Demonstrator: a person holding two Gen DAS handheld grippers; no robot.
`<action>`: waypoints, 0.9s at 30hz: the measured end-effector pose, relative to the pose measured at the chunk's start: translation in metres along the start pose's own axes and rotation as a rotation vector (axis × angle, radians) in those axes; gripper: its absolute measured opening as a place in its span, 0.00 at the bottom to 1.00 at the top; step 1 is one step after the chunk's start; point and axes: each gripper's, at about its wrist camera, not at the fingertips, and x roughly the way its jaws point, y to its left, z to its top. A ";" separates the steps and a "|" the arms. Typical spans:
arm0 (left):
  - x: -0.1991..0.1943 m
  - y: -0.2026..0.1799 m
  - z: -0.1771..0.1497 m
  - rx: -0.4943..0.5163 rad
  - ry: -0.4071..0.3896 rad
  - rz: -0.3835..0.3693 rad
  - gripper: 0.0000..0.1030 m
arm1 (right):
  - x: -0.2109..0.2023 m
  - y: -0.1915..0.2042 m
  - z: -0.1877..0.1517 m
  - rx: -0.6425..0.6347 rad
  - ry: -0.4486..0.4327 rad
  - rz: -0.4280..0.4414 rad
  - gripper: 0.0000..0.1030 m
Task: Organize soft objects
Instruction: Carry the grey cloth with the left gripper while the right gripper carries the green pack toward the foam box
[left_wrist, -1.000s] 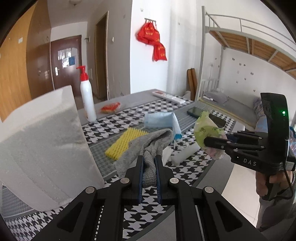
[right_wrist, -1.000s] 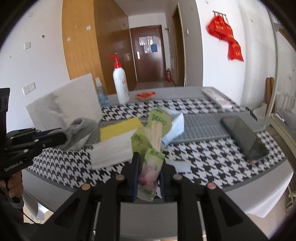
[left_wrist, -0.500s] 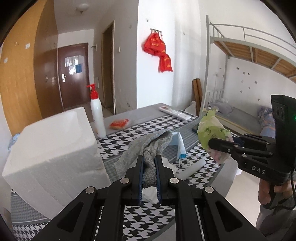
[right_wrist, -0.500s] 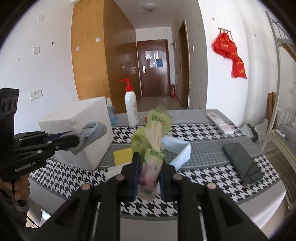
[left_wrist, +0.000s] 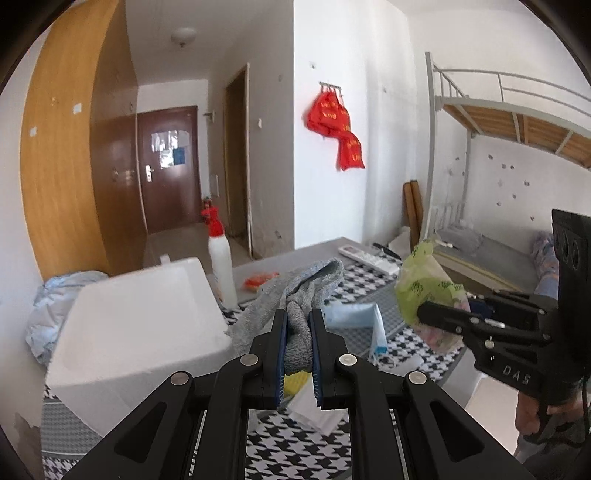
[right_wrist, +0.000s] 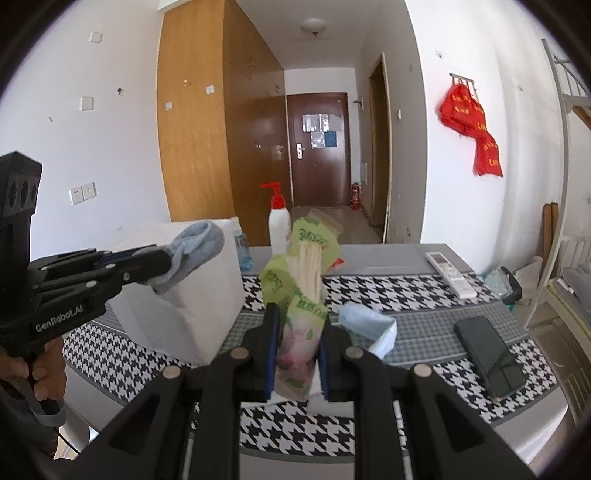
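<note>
- Two soft items are airborne, none visibly stowed yet.
- Left claw (left_wrist: 298, 354) clamped on grey sock (left_wrist: 295, 291), centre of left-wrist frame, held above the tabletop (left_wrist: 354, 454), just right of the white foam box (left_wrist: 140, 321).
- Right claw (right_wrist: 295, 354) clamped on green tissue pack (right_wrist: 301, 295), centre of right-wrist frame, also above the tabletop.
- Left on tabletop: blue face mask (right_wrist: 369, 326), yellow sponge (left_wrist: 293, 382), white paper (left_wrist: 314, 410).
- Judgement: early stage; box looks like the drop target, its inside isn't visible.
</note>
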 end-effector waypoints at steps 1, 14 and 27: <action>-0.002 0.000 0.003 0.002 -0.009 0.007 0.12 | 0.000 0.001 0.003 0.001 -0.005 0.003 0.21; -0.021 0.020 0.022 -0.021 -0.074 0.087 0.12 | 0.001 0.022 0.029 -0.035 -0.049 0.065 0.21; -0.035 0.057 0.027 -0.089 -0.120 0.207 0.12 | 0.018 0.054 0.044 -0.071 -0.071 0.165 0.21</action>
